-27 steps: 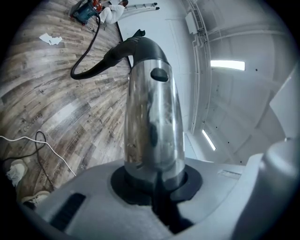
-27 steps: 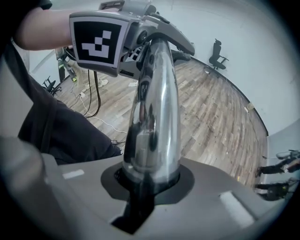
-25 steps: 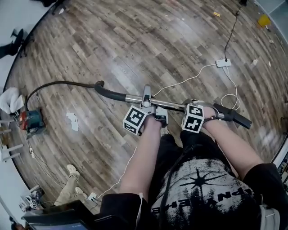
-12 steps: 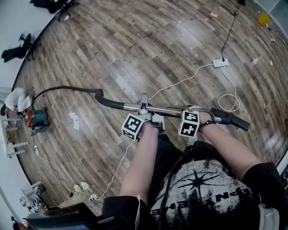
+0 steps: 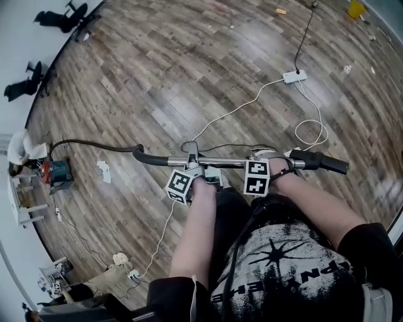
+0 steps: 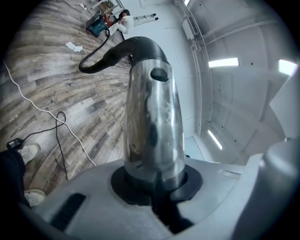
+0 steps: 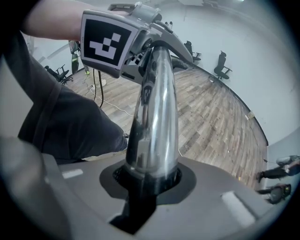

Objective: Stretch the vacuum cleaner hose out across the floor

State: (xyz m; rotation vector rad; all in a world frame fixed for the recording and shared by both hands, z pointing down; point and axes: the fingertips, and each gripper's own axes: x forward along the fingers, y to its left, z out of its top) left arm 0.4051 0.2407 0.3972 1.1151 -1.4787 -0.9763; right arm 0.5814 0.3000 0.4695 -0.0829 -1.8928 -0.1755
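I carry the vacuum's shiny metal wand (image 5: 227,163) level above the wooden floor. My left gripper (image 5: 191,163) is shut on its left part, near the curved black bend (image 5: 148,156). My right gripper (image 5: 266,165) grips the tube near the black handle end (image 5: 322,162); its jaws are opening, with the tube still seated between them. The thin black hose (image 5: 94,145) runs left along the floor to the teal vacuum body (image 5: 58,174). In the left gripper view the tube (image 6: 152,117) rises from the jaws (image 6: 157,185) toward the hose (image 6: 101,63). The right gripper view shows the tube (image 7: 154,108) in its jaws (image 7: 150,180).
A white power strip (image 5: 295,77) lies ahead, and its white cable (image 5: 239,108) trails back under the wand beside a coil (image 5: 312,132). Office chairs (image 5: 60,19) stand at the far left wall. A paper scrap (image 5: 102,170) lies near the vacuum body. A person (image 6: 123,21) crouches by it.
The wand and both grippers have drifted lower in the head view. The hose lies straighter toward the vacuum body. Both grippers stay on the tube.
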